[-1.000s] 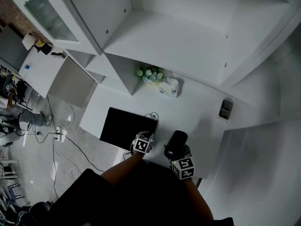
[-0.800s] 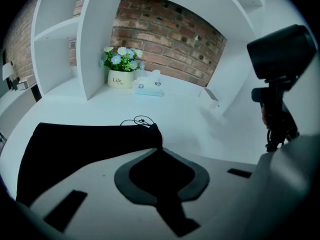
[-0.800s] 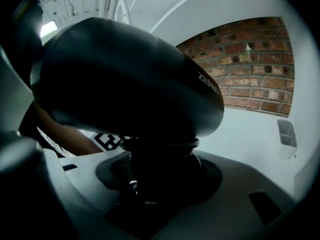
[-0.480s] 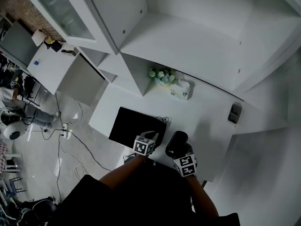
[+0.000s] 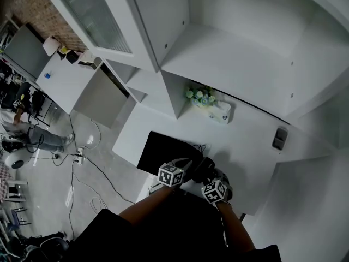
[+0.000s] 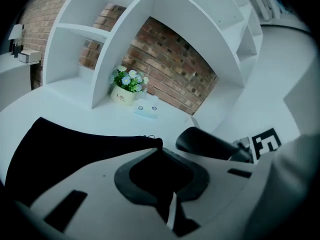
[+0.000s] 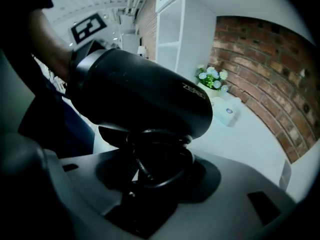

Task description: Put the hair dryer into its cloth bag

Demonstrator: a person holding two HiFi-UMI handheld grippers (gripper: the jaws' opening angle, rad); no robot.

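The black cloth bag (image 5: 162, 150) lies flat on the white table (image 5: 245, 146). My left gripper (image 5: 182, 165) is shut on the bag's near right edge, which shows as dark cloth pinched between its jaws (image 6: 159, 149); the rest of the bag (image 6: 60, 146) spreads out to the left. The black hair dryer (image 5: 205, 168) sits in my right gripper (image 5: 211, 178), just right of the bag's lifted edge. In the right gripper view the dryer's barrel (image 7: 145, 91) lies crosswise above the jaws, which are shut on its handle and wound cord (image 7: 155, 166).
A small flower pot (image 5: 199, 96) and a tissue box (image 5: 221, 112) stand at the back under the white shelves. A grey device (image 5: 280, 138) lies at the far right. Cables run over the floor (image 5: 82, 162) left of the table.
The two grippers have come closer together. The hair dryer has dropped and moved left, up to the bag's edge, which the left gripper has lifted.
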